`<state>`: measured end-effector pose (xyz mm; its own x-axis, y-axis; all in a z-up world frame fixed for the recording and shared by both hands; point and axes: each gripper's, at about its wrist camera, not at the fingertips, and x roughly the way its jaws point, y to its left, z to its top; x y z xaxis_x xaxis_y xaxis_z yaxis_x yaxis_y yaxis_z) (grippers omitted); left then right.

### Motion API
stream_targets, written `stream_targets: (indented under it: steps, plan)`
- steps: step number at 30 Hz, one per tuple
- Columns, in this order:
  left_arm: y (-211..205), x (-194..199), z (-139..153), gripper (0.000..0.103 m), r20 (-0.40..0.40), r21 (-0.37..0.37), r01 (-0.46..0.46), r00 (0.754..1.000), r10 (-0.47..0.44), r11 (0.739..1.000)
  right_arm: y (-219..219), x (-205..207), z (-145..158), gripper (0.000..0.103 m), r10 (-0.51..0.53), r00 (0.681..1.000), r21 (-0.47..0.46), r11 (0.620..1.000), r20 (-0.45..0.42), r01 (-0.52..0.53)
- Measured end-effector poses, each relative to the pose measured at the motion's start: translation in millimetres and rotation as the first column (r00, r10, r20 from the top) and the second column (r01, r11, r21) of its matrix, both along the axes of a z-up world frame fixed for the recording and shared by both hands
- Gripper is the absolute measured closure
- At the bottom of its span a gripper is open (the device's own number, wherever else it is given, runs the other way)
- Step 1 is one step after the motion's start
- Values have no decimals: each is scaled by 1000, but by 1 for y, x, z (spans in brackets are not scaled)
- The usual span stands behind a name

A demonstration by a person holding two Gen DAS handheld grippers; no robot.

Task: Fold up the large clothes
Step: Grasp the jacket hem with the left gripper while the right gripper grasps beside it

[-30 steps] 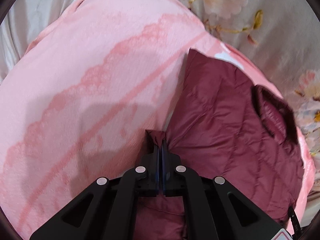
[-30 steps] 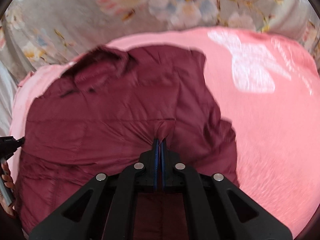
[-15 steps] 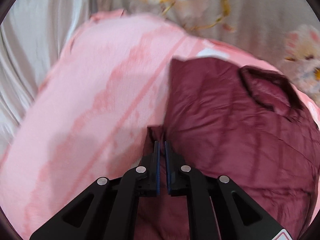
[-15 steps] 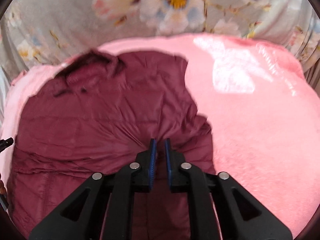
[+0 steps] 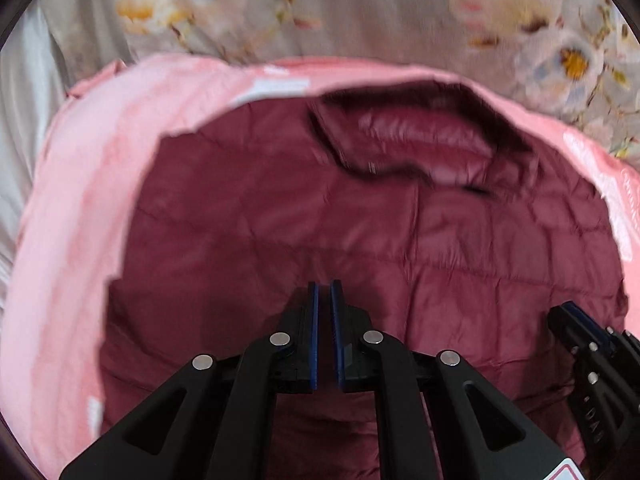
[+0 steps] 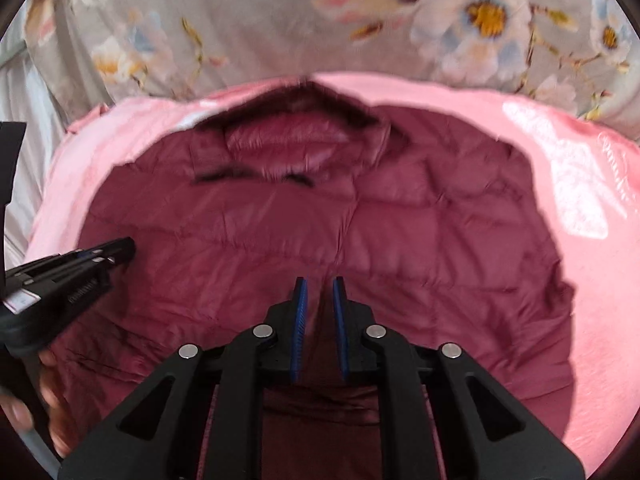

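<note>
Maroon quilted jacket [image 5: 360, 240] spread flat on a pink blanket [image 5: 72, 240], both hand-held grippers above it and holding nothing.

Left hand-held gripper [image 5: 324, 292] parted only a narrow slit, blue pads facing each other, nothing pinched between; poised over the jacket's lower middle. Right hand-held gripper [image 6: 320, 286] parted somewhat wider, also empty, over the same lower stretch of jacket. Collar [image 6: 288, 136] at the far end, dark-trimmed and blurred (shiny lining showing inside). Jacket lying wholly on the blanket, pink showing along both sides. Floral sheet [image 6: 280, 20] beyond the blanket. Each gripper visible at the edge of the other's view, just beside one another over the fabric.
</note>
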<state>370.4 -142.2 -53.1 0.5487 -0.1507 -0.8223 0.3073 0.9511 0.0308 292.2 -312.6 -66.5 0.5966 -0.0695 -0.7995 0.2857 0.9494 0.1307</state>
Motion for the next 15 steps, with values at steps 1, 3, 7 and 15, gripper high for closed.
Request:
stream_targets:
  steps: [1,3,7,15]
  plan:
    - [-1,-2,-7,94,3,7,-4,1000,4,1000,2,-1,-7,91,3,1000,3,1000,-11,-3]
    - [2,-7,-16,94,15,6,-2,1000,1,1000,5,-5,-16,91,9,1000,-5,1000,-15,-9]
    - [5,-16,-27,94,62,1,7,998,-7,1000,10,-11,-24,91,4,1000,-12,1000,5,-4]
    - [0,-23,-31,94,115,35,7,993,-10,999,12,-13,-26,91,2,1000,-39,999,17,-1]
